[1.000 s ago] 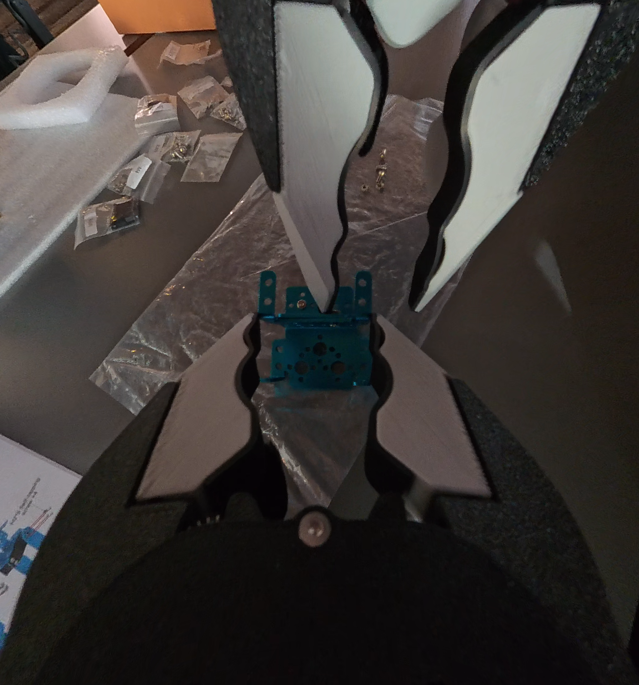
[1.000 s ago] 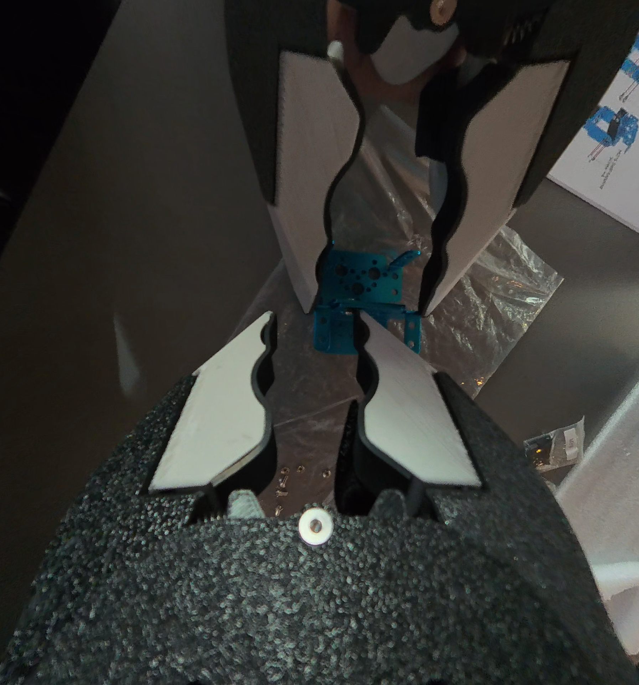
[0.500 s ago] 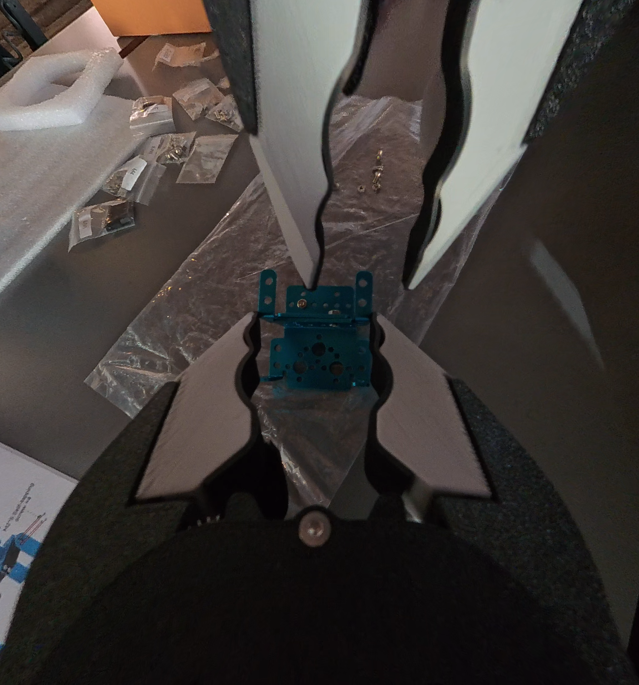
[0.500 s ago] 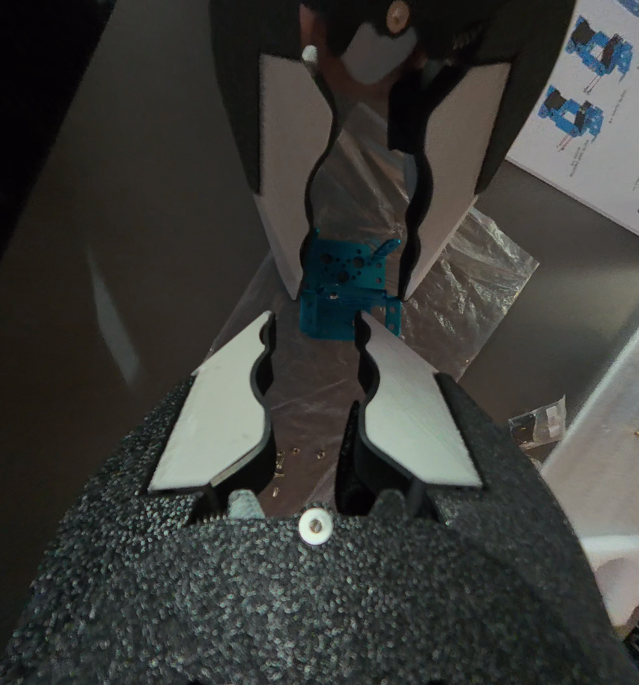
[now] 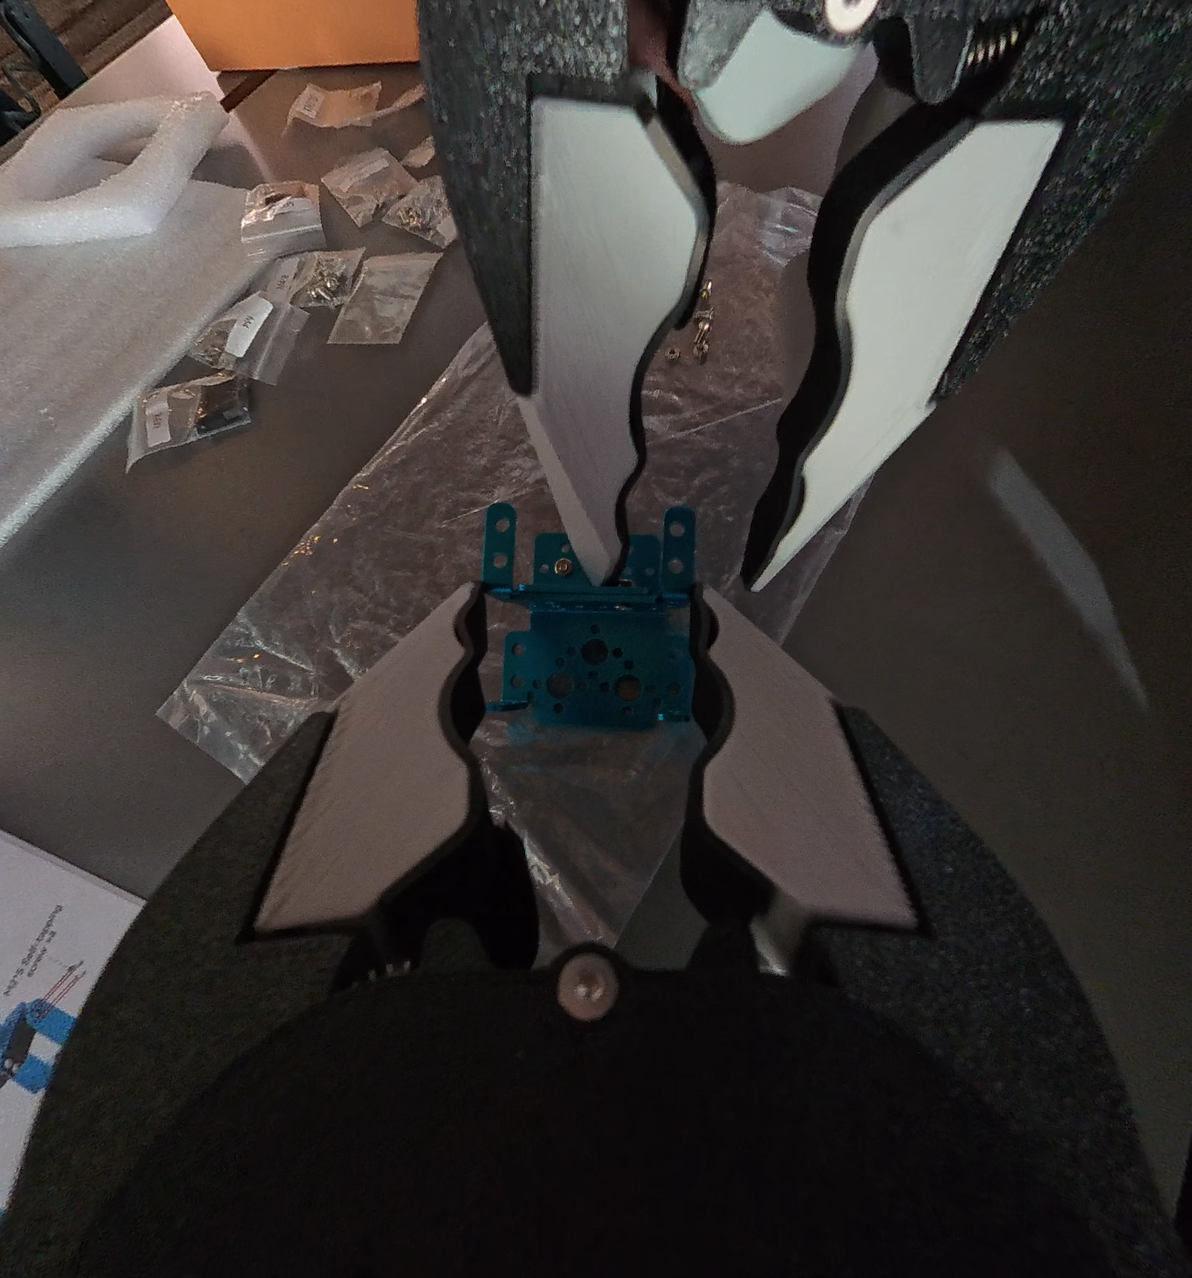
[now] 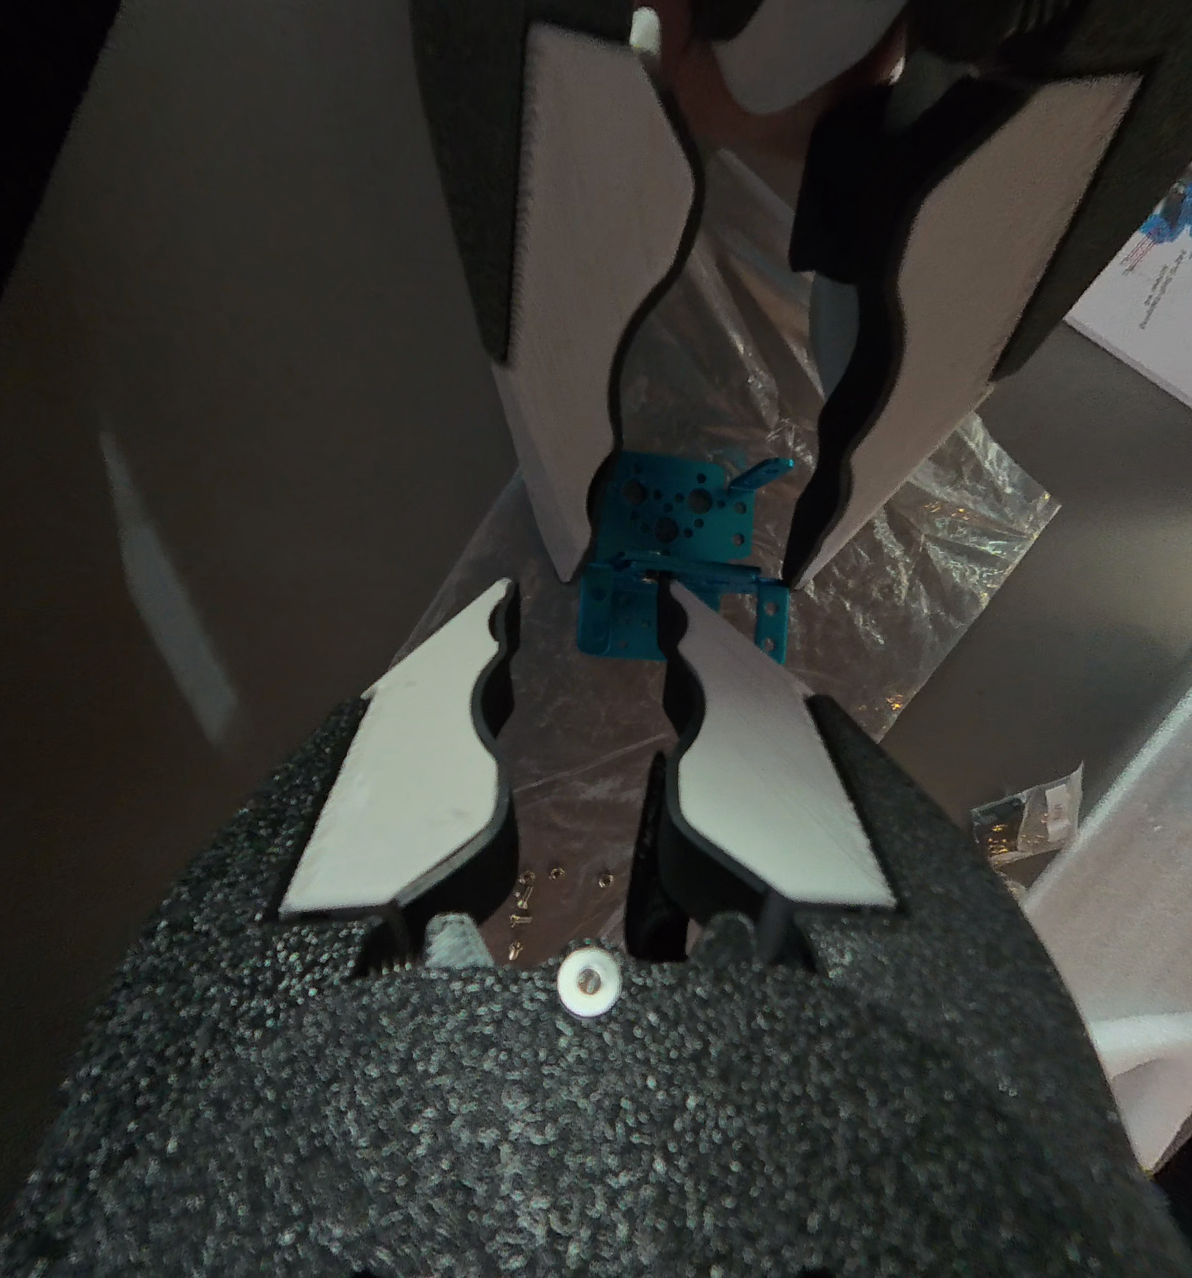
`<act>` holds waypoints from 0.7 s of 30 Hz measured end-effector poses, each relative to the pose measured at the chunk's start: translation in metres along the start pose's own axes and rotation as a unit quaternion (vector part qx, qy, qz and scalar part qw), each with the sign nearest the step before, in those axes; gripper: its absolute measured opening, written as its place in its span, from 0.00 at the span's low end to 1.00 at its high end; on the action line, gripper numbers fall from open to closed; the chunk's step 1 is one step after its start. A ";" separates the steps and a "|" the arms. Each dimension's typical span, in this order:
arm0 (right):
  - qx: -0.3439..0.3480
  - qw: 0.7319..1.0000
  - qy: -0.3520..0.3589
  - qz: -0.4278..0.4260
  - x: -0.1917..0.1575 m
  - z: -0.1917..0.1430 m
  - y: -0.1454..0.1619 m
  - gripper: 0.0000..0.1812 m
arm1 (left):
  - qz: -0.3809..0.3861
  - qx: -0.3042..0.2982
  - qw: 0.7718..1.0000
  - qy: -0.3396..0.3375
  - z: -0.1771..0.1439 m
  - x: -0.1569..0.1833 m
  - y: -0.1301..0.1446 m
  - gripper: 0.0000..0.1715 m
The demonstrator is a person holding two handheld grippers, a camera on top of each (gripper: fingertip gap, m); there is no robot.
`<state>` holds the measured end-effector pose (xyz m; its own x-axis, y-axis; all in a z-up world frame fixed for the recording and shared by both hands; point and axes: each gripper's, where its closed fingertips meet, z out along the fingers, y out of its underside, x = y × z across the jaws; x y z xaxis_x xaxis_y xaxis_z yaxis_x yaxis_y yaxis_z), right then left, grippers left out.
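Right now the two grippers face each other over a sheet of clear plastic film (image 5: 399, 553) spread on the grey tabletop (image 5: 60, 588), and a small blue metal bracket (image 5: 589, 664) sits between them. The left gripper (image 5: 587, 602) is clenched on that bracket: its two fingers (image 5: 399, 761) press the perforated blue plate from either side, and the plate fills the gap between the tips. From the opposite side the right gripper (image 6: 587, 588) meets the same part – its fingers (image 6: 738, 747) stand apart, one tip resting against the upright flange of the bracket while the other hangs free beside it, gripping nothing.

The bracket is bent at an angle, one face drilled with round holes, the other rising in two slotted tabs (a small screw head shows on it in the left wrist view).

A few loose screws and nuts (image 5: 700, 332) lie on the film beyond the bracket. Farther off to the left gripper's side lie several small clear bags of hardware (image 5: 316, 276), a white foam frame (image 5: 95, 180) on a sheet of white foam – and, nearer, a printed instruction sheet (image 5: 19, 1003) with blue diagrams.
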<state>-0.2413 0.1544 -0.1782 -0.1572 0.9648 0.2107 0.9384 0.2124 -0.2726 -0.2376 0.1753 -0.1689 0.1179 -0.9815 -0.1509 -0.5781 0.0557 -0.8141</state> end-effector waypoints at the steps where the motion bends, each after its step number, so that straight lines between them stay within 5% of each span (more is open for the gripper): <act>1: 0.001 1.000 0.002 0.000 0.001 0.000 0.000 0.21 | 0.000 0.000 1.000 0.000 0.000 0.000 0.000 0.34; 21: 0.017 1.000 0.001 0.006 0.006 -0.015 0.004 0.17 | 0.002 0.000 1.000 -0.001 0.000 0.001 0.000 0.34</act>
<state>-0.2340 0.1584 -0.1643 -0.1459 0.9668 0.2096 0.9288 0.2068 -0.3074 -0.2370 0.1748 -0.1687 0.1170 -0.9809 -0.1557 -0.5779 0.0602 -0.8139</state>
